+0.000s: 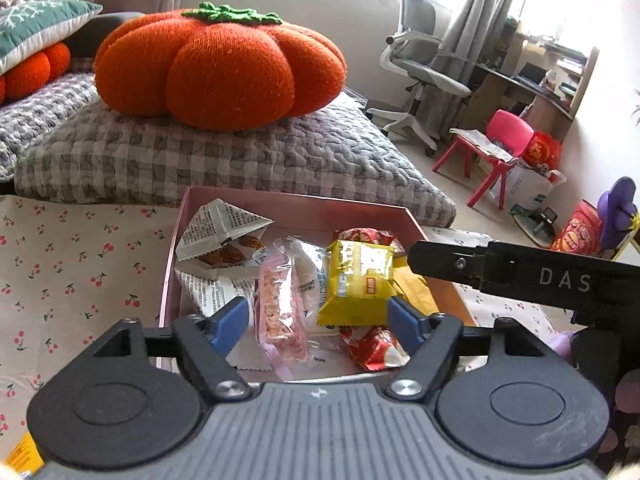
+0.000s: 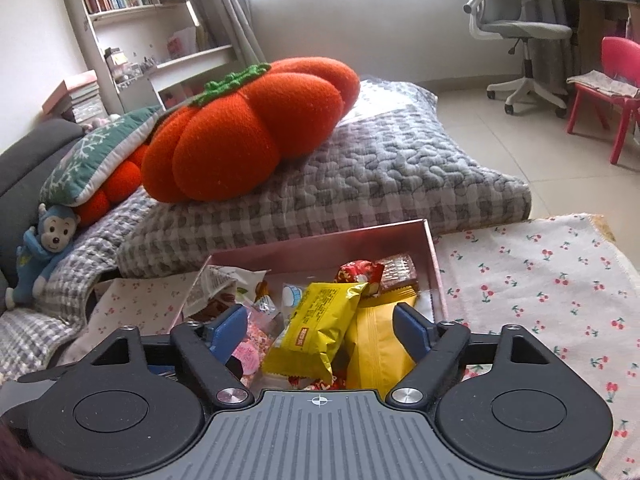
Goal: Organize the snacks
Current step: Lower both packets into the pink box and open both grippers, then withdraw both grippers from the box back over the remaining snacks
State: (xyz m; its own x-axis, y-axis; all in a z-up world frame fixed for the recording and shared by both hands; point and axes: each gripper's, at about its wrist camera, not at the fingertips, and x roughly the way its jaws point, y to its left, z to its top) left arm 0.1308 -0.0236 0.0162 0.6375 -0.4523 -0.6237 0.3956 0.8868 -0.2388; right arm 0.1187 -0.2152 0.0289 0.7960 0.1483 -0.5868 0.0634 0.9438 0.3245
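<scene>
Beside the sofa, only the right wrist view shows a blue monkey toy (image 2: 38, 252).

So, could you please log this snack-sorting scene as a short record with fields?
container: pink box on cherry-print cloth
contents: yellow packet, pink bar, red wrappers, newsprint-style packets
left gripper: jaws open, nothing held
right gripper: jaws open, nothing held
behind box: orange pumpkin cushion on checked quilt

glossy foil snack wrappers (image 1: 356, 280); knitted woolly pumpkin cushion (image 1: 220, 68); quilted cloth mat (image 2: 400, 168).
</scene>
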